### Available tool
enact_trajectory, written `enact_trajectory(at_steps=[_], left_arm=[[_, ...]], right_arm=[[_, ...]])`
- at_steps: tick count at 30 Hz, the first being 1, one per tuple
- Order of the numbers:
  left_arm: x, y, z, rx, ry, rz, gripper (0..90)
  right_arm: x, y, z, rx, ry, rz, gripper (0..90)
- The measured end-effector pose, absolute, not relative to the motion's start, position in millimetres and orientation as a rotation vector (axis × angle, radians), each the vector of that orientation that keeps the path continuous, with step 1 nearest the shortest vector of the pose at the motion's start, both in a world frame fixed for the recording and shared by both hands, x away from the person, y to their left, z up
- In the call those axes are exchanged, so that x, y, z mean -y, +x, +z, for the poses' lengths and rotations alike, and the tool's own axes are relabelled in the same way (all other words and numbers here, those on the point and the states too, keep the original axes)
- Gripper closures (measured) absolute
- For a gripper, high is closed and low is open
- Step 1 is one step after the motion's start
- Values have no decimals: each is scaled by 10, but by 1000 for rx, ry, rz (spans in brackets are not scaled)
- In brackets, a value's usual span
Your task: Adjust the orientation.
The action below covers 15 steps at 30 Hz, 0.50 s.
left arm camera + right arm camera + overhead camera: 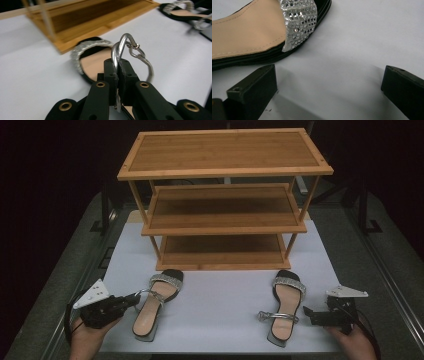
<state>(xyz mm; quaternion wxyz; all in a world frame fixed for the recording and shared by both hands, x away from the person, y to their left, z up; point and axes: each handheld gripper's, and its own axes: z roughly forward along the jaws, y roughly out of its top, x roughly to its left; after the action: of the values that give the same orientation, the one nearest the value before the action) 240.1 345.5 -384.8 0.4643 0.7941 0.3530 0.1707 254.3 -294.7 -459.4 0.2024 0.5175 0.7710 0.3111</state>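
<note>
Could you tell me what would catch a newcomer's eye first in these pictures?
Probably the three-tier wooden shoe rack at the back of the white table. In front of it lie two sandals with glittering silver toe bands; the left gripper is shut on the left sandal's silver ankle strap. The right gripper is open beside the right sandal.

dim room, lit tabletop, soft close-ups

lit from overhead onto the white table (220, 292), with blackness all round beyond the wooden rack (225, 200). soft, short shadows under the shelves and beside the sandals. grainy and low in contrast from the high view. blurred toward the rack's near corner (50, 32) in the left gripper view, sharper on the silver strap (117, 51). mild glare on rhinestones (299, 22); near jaws out of focus.
</note>
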Motion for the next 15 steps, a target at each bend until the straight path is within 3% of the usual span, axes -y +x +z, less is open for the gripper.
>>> enact_trajectory(at_steps=[10, 14, 15], left_arm=[[-3830, 2446, -3894, -1016, 1880, 508, 854], [-3842, 2393, -3916, -1022, 1868, 515, 792], [-3838, 2372, -3927, -1022, 1857, 509, 669]], right_arm=[[2947, 2543, -4593, -2153, 1445, 869, 0], [2947, 2542, -4594, -2152, 1445, 869, 0], [2947, 2542, -4594, -2152, 1444, 870, 0]])
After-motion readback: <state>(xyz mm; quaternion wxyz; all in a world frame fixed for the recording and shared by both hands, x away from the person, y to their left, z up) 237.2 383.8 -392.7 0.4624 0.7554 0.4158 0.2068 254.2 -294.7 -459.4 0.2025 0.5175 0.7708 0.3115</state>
